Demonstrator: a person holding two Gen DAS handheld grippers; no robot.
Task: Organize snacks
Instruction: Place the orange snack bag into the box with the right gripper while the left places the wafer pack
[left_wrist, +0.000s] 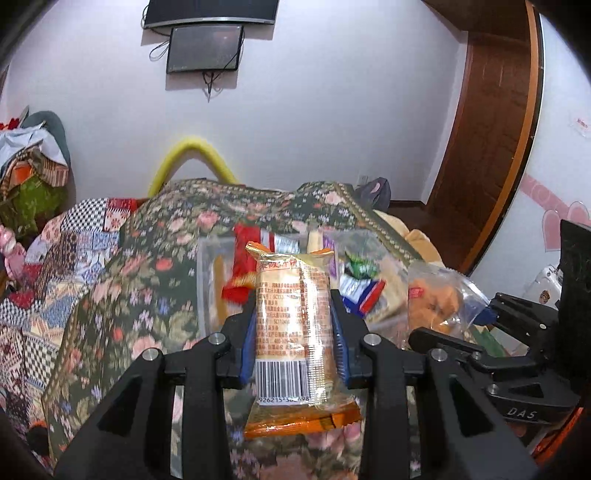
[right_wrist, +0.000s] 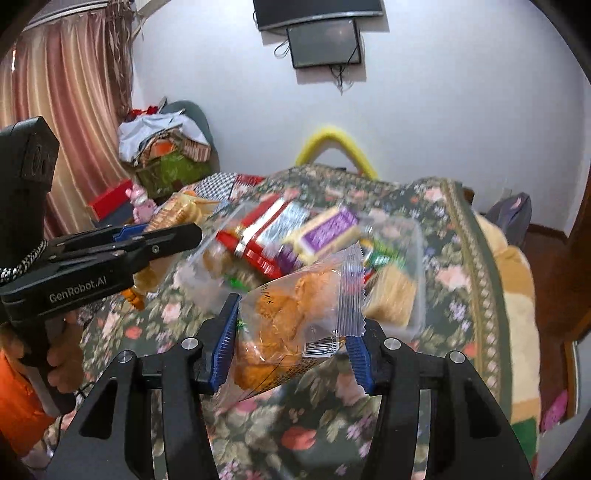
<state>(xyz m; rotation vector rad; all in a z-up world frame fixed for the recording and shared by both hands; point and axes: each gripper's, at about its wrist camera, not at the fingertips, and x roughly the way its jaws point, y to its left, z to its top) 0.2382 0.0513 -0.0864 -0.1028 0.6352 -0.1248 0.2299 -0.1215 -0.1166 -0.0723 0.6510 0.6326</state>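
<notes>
**Mia:** Orange and crinkly, that cracker packet (left_wrist: 295, 332) is sitting between the blue pads of the left gripper (left_wrist: 295, 339). The pads are squeezing its sides, so it is hanging above the flowery blanket (left_wrist: 147, 288), near the clear box (left_wrist: 208, 280).

**Ben:** And the right gripper (right_wrist: 291, 343)?

**Mia:** Its pads are pinching a see-through bag of golden puffs (right_wrist: 284, 325). That bag is floating just in front of the near edge of the box.

**Ben:** What is going wrong, maybe?

**Mia:** I am thinking the shiny wrapper is slippery. If the pads are letting go too early, the packet is dropping on the blanket and not in the box.

**Ben:** And the puffs?

**Mia:** They are looking crumbly. Too hard a squeeze is crushing them, I am guessing. The bag is also tilting, so it could be sliding out.

**Ben:** The box is looking full already.

**Mia:** Yes, snacks are piling up to the rim. More on top could be tipping over the edge. And both grippers are coming close together, so they could be bumping.
</notes>
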